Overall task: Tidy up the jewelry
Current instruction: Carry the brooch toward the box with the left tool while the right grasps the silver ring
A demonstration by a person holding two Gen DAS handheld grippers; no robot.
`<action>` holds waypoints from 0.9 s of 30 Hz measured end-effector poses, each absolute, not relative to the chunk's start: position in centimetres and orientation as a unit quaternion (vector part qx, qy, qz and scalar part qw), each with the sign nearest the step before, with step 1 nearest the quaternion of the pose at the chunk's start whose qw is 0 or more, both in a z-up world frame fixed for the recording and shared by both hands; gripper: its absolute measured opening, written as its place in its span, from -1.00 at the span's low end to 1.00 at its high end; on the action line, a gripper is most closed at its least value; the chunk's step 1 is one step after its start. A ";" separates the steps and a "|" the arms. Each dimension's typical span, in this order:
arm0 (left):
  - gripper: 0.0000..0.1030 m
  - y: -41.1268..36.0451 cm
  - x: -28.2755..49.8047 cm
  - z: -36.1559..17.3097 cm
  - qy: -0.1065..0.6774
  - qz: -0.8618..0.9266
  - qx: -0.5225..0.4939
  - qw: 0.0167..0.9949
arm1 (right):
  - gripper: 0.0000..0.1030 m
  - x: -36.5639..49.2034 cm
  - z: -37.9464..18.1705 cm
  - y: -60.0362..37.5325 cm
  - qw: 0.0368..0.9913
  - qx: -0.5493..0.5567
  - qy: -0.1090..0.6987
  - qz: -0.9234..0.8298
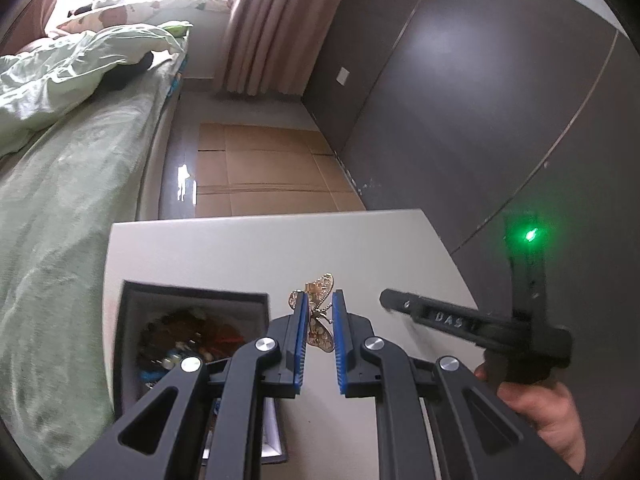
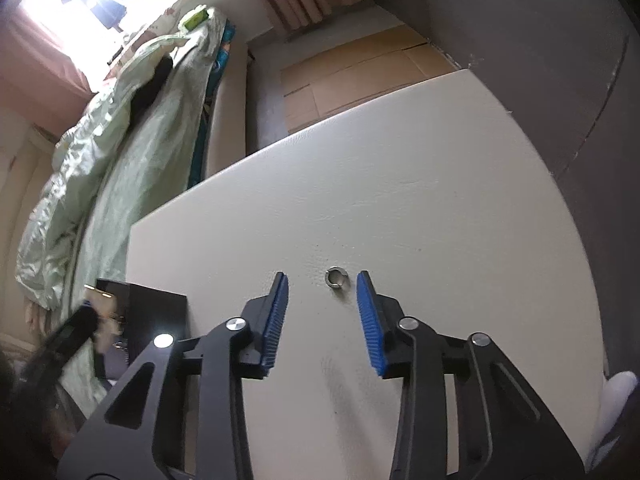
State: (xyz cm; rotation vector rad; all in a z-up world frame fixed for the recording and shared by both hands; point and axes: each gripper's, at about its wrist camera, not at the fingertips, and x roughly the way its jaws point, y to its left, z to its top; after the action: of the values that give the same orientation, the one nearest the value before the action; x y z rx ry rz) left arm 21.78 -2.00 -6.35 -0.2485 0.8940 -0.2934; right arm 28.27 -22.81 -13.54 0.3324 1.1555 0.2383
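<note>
My left gripper (image 1: 321, 300) holds a gold butterfly brooch (image 1: 318, 316) between its blue pads, above the white table (image 1: 248, 248) beside the dark jewelry box (image 1: 192, 300). The box is open and holds several mixed pieces of jewelry. My right gripper (image 2: 322, 284) is open and empty, low over the table, with a small silver open ring (image 2: 335, 277) lying between its fingertips. The right gripper also shows in the left wrist view (image 1: 390, 300), at the right of the brooch. The box shows at the left edge of the right wrist view (image 2: 156, 312).
A bed with green bedding (image 1: 52, 184) runs along the table's left side. A dark wall (image 1: 480, 100) stands to the right. Flattened cardboard (image 1: 264, 168) lies on the floor beyond the table's far edge. Pink curtains (image 1: 272, 28) hang at the back.
</note>
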 end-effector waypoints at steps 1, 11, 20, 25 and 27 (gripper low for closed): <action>-0.81 -1.6 21.9 -6.2 0.428 -0.140 -0.124 0.884 | -0.34 28.4 -13.6 -22.5 0.818 0.155 0.542 0.114; -0.81 1.2 23.2 -5.5 0.420 -0.133 -0.154 0.884 | -0.38 29.6 -14.4 -19.5 0.829 0.056 0.552 0.065; -0.80 2.8 23.3 -5.4 0.420 -0.121 -0.169 0.883 | -0.73 29.2 -14.6 -18.9 0.829 0.005 0.559 0.038; -0.80 3.5 22.5 -5.3 0.426 -0.110 -0.165 0.883 | -0.74 28.7 -13.8 -19.7 0.833 0.034 0.549 0.060; -0.80 3.9 22.3 -5.4 0.431 -0.103 -0.167 0.881 | -0.74 28.3 -12.8 -19.7 0.839 0.044 0.539 0.069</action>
State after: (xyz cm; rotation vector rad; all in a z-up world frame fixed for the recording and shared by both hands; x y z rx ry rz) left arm 22.29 3.93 -5.43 -0.3472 0.8974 -0.2140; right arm 28.33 -19.69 -12.83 0.0933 1.1390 0.1466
